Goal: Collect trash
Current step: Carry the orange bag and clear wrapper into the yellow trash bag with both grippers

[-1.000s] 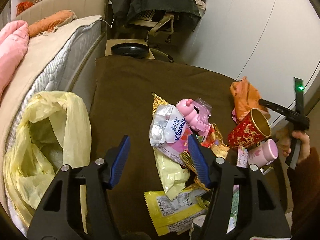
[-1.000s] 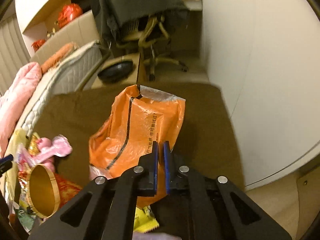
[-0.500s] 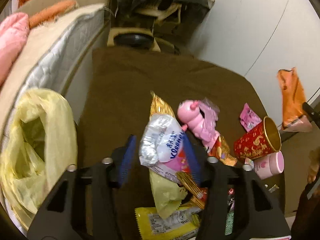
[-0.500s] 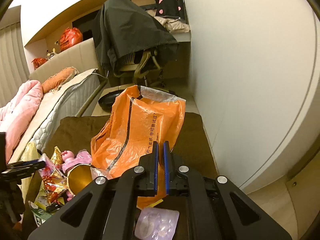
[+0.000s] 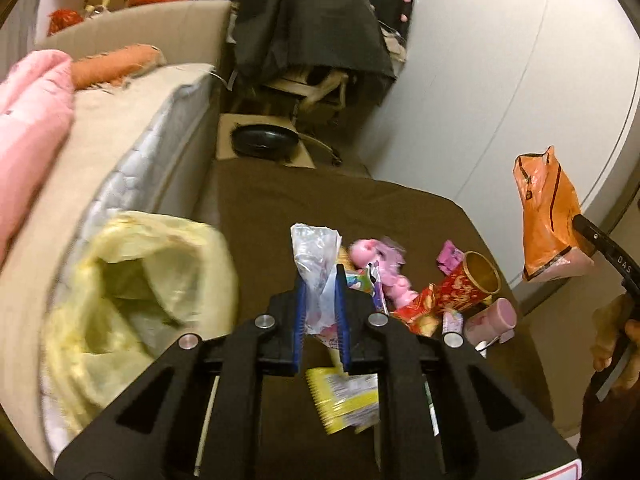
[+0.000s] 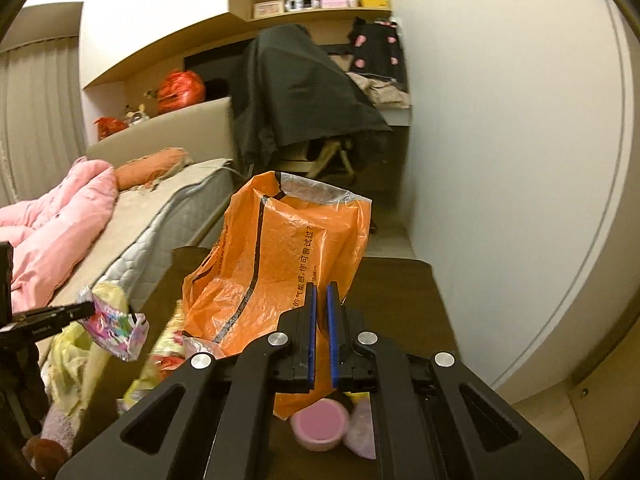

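My left gripper [image 5: 320, 280] has a crumpled silver-and-pink tissue wrapper [image 5: 314, 256] between its blue pads; the jaws are closing and the pads press on it, lifted off the brown table [image 5: 320, 200]. An open yellow trash bag [image 5: 132, 300] hangs at the table's left edge, beside that gripper. My right gripper [image 6: 321, 292] is shut on an orange plastic bag [image 6: 280, 256], held up above the table's right side. The same orange bag [image 5: 548, 216] shows in the left wrist view. More trash lies on the table: a pink toy [image 5: 380, 268], a red-and-gold cup [image 5: 468, 284], a pink cup [image 5: 492, 318], a yellow packet [image 5: 348, 400].
A mattress [image 5: 132, 152] with a pink blanket [image 5: 28, 120] runs along the left. Beyond the table stand a black round object [image 5: 264, 142] on a box and a chair draped in dark cloth [image 5: 308, 28]. A white wall [image 6: 500, 160] bounds the right side.
The left jaws came together on the tissue wrapper and lifted it from the pile. The right gripper rose with the orange bag, now well above the table.
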